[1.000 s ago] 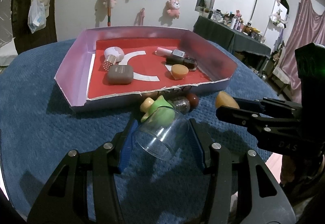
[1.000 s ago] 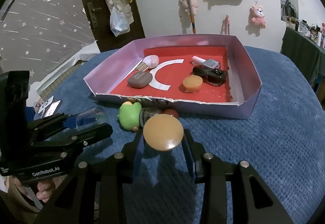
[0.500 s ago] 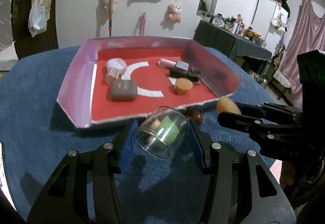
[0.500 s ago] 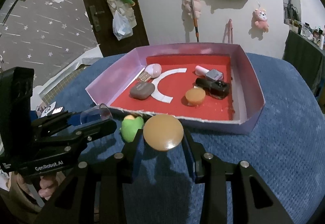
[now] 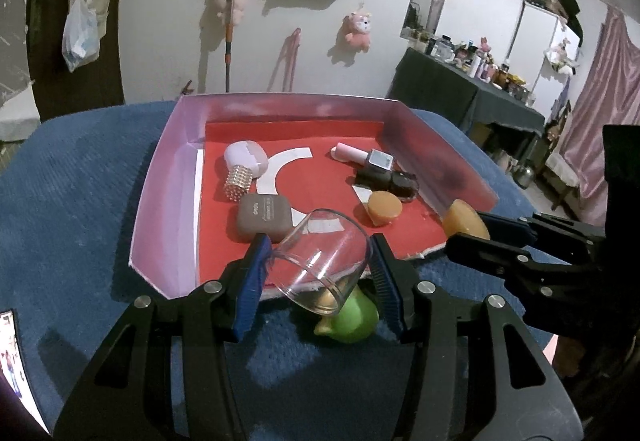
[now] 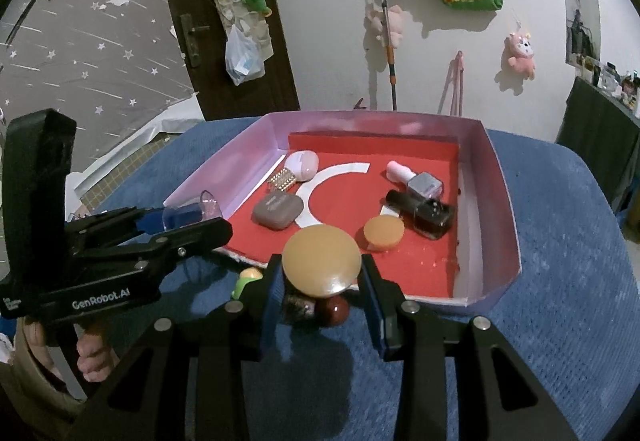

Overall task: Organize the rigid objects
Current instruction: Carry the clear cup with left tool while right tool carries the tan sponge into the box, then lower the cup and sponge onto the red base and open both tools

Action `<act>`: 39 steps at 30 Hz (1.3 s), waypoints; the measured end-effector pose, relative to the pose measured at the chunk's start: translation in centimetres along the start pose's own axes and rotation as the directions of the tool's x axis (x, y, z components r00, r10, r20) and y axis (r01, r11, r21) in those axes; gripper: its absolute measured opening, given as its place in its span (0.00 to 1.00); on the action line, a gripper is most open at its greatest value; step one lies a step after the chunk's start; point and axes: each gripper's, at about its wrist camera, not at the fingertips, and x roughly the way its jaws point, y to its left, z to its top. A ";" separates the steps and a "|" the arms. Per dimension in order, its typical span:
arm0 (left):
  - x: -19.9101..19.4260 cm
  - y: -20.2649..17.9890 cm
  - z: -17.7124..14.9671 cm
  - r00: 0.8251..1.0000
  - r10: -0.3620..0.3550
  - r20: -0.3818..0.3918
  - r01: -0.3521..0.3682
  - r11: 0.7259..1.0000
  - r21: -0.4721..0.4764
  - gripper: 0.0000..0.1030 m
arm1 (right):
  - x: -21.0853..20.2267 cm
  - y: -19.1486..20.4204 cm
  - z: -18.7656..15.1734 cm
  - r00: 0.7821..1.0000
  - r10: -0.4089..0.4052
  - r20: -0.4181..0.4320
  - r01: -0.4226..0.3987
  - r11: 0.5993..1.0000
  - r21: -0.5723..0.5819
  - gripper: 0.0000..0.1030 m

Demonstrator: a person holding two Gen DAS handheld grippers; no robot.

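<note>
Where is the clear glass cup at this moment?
In the left wrist view the clear glass cup is tilted between the jaws of the left gripper, over the near edge of the pink tray, above the green toy.

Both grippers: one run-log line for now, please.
left gripper: shut on clear cup | right gripper: shut on tan cap | both at box front edge

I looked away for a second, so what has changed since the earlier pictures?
Both grippers have carried their loads up and toward the tray: the left gripper with the clear cup, the right gripper with the tan disc. Neither grip changed. Tray contents and the green toy stayed put.
</note>
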 end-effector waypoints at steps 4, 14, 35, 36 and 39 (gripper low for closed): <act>0.7 0.5 0.7 1.000 0.006 -0.013 -0.006 1.000 -0.009 0.47 | 0.6 -0.3 0.8 1.000 0.000 -0.003 0.000 1.000 0.006 0.39; 2.4 1.4 2.0 0.998 0.025 -0.058 -0.025 1.000 -0.007 0.47 | 2.9 -1.1 1.9 0.999 -0.001 -0.041 0.001 1.000 0.006 0.39; 7.6 2.7 2.3 0.979 0.015 -0.203 -0.022 0.999 -0.033 0.47 | 8.3 -3.4 2.1 0.984 -0.016 -0.178 0.022 0.999 0.033 0.39; 7.6 2.6 2.2 0.978 0.016 -0.206 -0.022 0.999 -0.029 0.47 | 8.3 -3.3 2.1 0.983 -0.012 -0.181 0.018 0.999 0.029 0.39; 7.6 2.4 2.0 0.975 -0.006 -0.222 0.000 1.000 -0.026 0.47 | 8.5 -3.1 2.1 0.982 0.007 -0.191 -0.003 1.000 0.020 0.39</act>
